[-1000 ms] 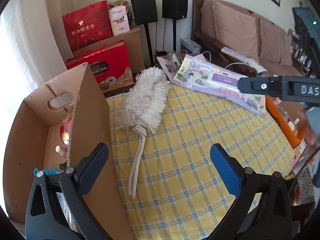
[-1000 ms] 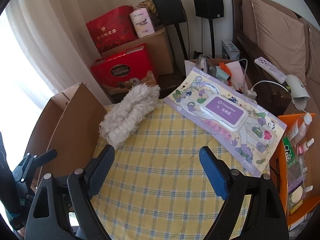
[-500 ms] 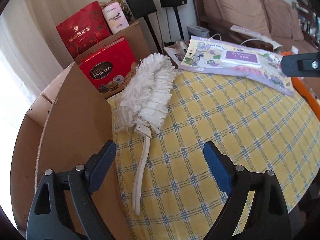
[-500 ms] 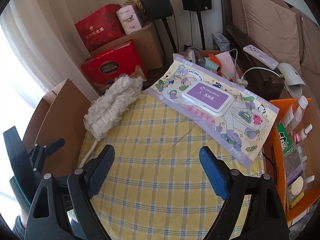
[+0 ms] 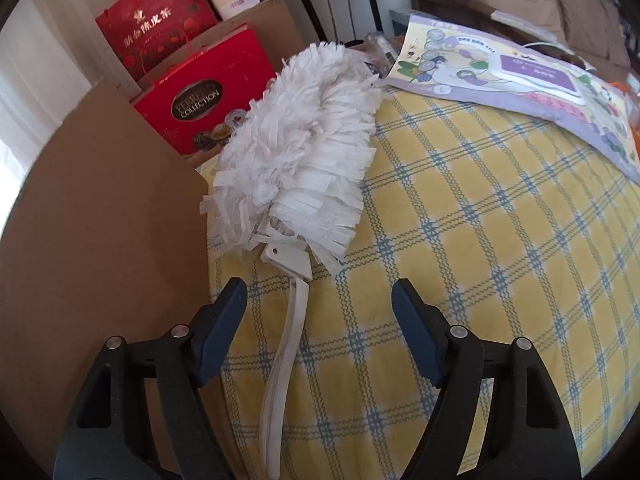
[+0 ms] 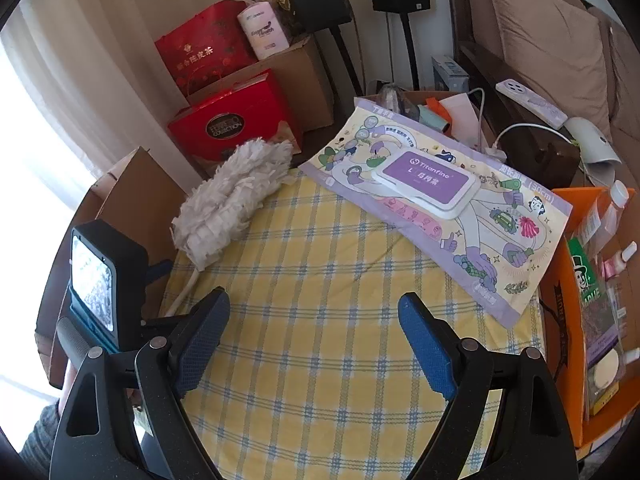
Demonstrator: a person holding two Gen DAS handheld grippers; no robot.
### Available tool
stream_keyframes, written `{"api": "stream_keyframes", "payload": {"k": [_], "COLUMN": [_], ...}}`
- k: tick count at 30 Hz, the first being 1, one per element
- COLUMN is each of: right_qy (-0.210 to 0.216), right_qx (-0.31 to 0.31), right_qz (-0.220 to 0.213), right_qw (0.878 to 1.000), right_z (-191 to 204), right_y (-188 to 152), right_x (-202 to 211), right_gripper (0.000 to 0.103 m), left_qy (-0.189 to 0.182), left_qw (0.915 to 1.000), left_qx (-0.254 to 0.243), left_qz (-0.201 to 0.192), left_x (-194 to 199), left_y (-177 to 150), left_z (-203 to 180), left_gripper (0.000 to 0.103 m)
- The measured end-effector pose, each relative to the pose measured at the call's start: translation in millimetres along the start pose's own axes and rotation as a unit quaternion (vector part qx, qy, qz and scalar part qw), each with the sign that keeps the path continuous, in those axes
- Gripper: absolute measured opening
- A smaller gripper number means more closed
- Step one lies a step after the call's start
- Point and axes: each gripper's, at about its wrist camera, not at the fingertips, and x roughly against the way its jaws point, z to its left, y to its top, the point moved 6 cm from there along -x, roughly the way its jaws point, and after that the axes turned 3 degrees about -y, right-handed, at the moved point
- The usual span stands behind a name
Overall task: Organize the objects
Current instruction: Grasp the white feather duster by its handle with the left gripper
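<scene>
Cardboard box wall (image 5: 104,240) stands just left of your left gripper (image 5: 318,304), touching the yellow checked tablecloth (image 5: 480,260) edge. Your left tongs have just been closing and now sit at a middling gap, pads astride the white duster handle (image 5: 288,344) without touching it; the handle runs closer to the left pad. The duster's fluffy head (image 5: 304,152) lies ahead of them, reaching toward the red Ferrero Collection box (image 5: 200,96). Ahead and to the right lies the purple wipes pack (image 5: 520,76). Your right gripper (image 6: 314,318) hangs wide open over bare cloth with nothing between its pads; an orange box (image 6: 560,320) of small bottles sits just right of it.
</scene>
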Motion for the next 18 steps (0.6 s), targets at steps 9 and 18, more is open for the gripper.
{"api": "stream_keyframes", "payload": {"k": [9, 18], "right_qy": [0.007, -0.005], "right_qx": [-0.009, -0.013], "right_qz": [0.005, -0.002], "right_qw": [1.0, 1.0], "right_z": [-5.7, -22.6], "right_y": [3.3, 12.6], "right_x": [-8.5, -1.0], "right_gripper": [0.085, 0.084], "left_qy": [-0.052, -0.137], "left_qw": [0.997, 0.9835], "left_qx": [0.057, 0.118], "left_qz": [0.008, 0.006], "left_x": [-10.4, -4.0], "left_y": [3.3, 3.6], "left_z": [8.1, 10.0], "left_gripper": [0.05, 0.015]}}
